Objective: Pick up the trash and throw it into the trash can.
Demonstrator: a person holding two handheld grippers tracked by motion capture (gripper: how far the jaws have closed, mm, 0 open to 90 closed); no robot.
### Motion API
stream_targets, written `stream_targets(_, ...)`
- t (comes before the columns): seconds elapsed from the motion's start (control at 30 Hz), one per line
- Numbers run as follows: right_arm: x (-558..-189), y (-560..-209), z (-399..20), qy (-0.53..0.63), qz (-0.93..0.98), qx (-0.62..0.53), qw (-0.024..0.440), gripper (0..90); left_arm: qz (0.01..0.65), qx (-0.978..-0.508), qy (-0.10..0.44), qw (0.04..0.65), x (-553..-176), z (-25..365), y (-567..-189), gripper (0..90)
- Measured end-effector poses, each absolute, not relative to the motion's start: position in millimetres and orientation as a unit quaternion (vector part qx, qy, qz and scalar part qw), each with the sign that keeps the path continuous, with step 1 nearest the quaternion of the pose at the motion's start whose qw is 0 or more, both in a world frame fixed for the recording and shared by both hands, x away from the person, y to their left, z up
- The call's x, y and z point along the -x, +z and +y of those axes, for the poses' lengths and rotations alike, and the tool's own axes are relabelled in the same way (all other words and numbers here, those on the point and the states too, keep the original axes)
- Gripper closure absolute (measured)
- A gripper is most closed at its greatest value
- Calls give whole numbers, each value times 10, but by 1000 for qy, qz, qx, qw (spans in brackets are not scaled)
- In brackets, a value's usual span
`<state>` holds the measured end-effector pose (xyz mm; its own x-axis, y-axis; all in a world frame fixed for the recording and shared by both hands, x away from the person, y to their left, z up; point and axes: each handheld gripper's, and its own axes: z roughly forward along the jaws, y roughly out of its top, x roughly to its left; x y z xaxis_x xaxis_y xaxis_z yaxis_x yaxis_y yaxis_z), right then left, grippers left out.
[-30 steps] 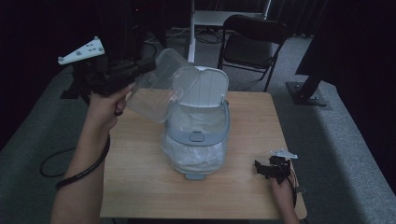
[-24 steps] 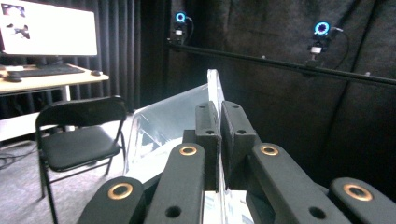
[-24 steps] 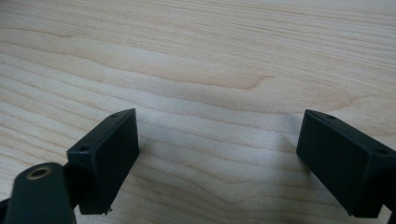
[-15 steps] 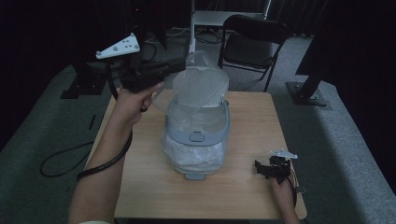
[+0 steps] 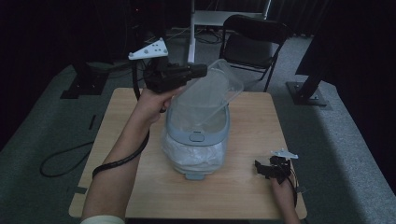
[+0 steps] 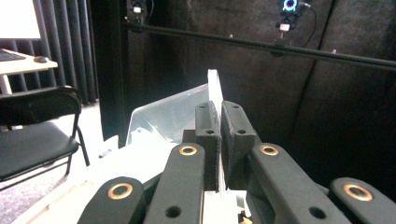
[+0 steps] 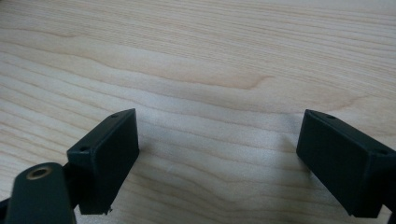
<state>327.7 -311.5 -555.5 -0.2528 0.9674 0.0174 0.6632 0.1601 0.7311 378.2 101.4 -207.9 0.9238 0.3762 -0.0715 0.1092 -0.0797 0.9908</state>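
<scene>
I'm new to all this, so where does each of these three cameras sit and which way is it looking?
High view: above the table's near side, looking forward and down; both forearms show.
Left gripper view: on the left gripper, looking along shut jaws pinching the clear container.
Right gripper view: on the right gripper, facing bare tabletop.
Shared: high and left views both show the container.

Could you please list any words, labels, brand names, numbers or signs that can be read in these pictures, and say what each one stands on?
None can be read.
The grey bin has a small front tab, but no lettering can be made out on it.
The clear plastic container clamped in the left gripper is plain.
The right gripper and the wooden table carry no print.
</scene>
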Motion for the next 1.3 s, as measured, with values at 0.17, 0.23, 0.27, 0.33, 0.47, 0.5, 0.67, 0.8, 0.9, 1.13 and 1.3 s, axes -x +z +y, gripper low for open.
stream_targets(0.17, -3277, -5554, -3121, 322, 724, -563, 235, 122, 165, -733, 101, 652, -3846, 940, -2154, 878)
stream_targets(0.23, -3276, -5553, -3122, 322, 724, -562, 235, 122, 163, -736, 99, 649, -3876, 932, -2182, 878)
stream_targets(0.27, -3276, -5554, -3122, 322, 724, -562, 235, 122, 166, -735, 95, 651, -3888, 930, -2195, 878)
stream_targets(0.33, -3276, -5553, -3122, 322, 724, -563, 235, 122, 167, -737, 97, 647, -3906, 920, -2218, 877)
stream_targets(0.47, -3276, -5553, -3123, 322, 724, -563, 235, 122, 170, -743, 92, 641, -3933, 904, -2247, 813)
stream_targets(0.5, -3276, -5553, -3123, 322, 724, -563, 235, 122, 171, -743, 95, 640, -3933, 907, -2247, 765)
stream_targets(0.67, -3276, -5554, -3118, 321, 725, -562, 237, 122, 178, -752, 96, 627, -3921, 932, -2248, 610)
stream_targets(0.8, -3277, -5555, -3117, 319, 726, -562, 237, 122, 185, -766, 101, 608, -3891, 915, -2267, 464)
stream_targets(0.9, -3277, -5555, -3115, 319, 726, -561, 238, 122, 188, -777, 110, 590, -3881, 901, -2289, 314)
stream_targets(1.13, -3277, -5555, -3113, 318, 727, -560, 239, 122, 193, -793, 106, 567, -3866, 966, -2406, 105)
stream_targets(1.3, -3277, -5555, -3113, 318, 727, -561, 239, 122, 203, -798, 111, 556, -3855, 1023, -2482, 15)
